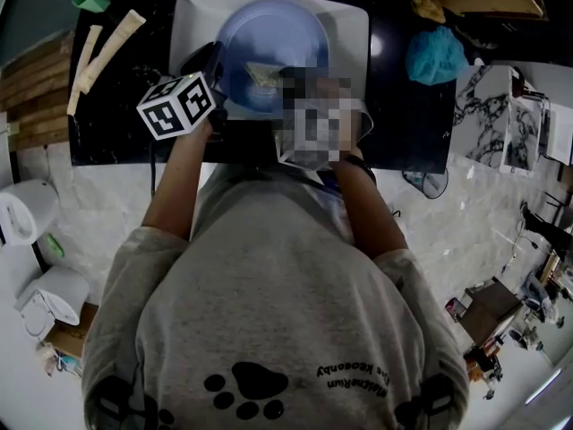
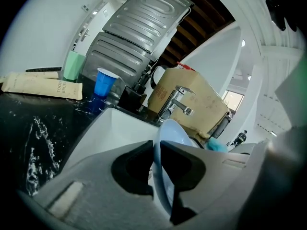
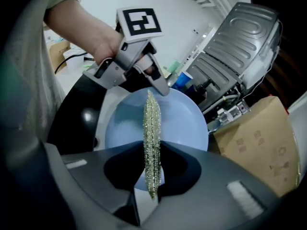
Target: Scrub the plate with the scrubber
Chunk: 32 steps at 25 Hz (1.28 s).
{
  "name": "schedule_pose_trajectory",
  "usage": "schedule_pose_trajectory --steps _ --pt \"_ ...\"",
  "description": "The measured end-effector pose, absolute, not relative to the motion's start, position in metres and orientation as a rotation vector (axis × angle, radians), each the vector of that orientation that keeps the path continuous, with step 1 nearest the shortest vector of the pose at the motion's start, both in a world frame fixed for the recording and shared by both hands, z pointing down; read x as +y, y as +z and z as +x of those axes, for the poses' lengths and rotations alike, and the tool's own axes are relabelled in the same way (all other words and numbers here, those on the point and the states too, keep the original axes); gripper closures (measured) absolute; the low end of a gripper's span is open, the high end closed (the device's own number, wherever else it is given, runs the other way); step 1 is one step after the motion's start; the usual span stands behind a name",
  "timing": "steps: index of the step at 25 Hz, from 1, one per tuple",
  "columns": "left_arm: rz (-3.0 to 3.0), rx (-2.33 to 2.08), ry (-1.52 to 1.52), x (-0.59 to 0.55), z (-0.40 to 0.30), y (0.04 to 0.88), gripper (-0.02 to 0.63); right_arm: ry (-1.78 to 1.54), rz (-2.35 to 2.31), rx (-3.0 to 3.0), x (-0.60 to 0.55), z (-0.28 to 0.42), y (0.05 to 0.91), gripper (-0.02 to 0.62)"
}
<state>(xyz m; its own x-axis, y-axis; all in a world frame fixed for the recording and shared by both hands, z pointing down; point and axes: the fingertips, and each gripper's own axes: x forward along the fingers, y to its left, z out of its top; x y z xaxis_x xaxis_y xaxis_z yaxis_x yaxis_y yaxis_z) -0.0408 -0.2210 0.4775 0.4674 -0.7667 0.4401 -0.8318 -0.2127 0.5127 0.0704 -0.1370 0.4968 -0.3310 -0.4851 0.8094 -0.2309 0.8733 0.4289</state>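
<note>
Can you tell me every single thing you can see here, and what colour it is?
plate: one, light blue, over the sink
scrubber: one, glittery yellow-green, in front of the plate
sink: one, white, set in the counter
counter: one, black, around the sink
tap: one, silver, behind the sink
blue cup: one, blue, counter's back left
green cup: one, pale green, beside the blue cup
packets: two, cream, counter left of the sink
bundle: one, teal, counter right of the sink
cardboard box: one, brown, behind the tap
left gripper: one, grey, shut on the plate's rim
right gripper: one, grey, shut on the scrubber
</note>
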Motion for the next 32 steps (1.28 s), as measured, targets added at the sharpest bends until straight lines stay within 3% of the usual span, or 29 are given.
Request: schedule_pose_trajectory --steps 18,32 --pt "2.032 -1.231 0.035 -0.207 -0.025 0.450 0.559 -0.629 0.753 -1.679 -0.226 0.101 0.453 0.528" --pt "1.988 -1.237 -0.050 -0.210 -0.035 0.448 0.551 -0.551 0.624 -1.703 -0.180 0.089 0.488 0.528"
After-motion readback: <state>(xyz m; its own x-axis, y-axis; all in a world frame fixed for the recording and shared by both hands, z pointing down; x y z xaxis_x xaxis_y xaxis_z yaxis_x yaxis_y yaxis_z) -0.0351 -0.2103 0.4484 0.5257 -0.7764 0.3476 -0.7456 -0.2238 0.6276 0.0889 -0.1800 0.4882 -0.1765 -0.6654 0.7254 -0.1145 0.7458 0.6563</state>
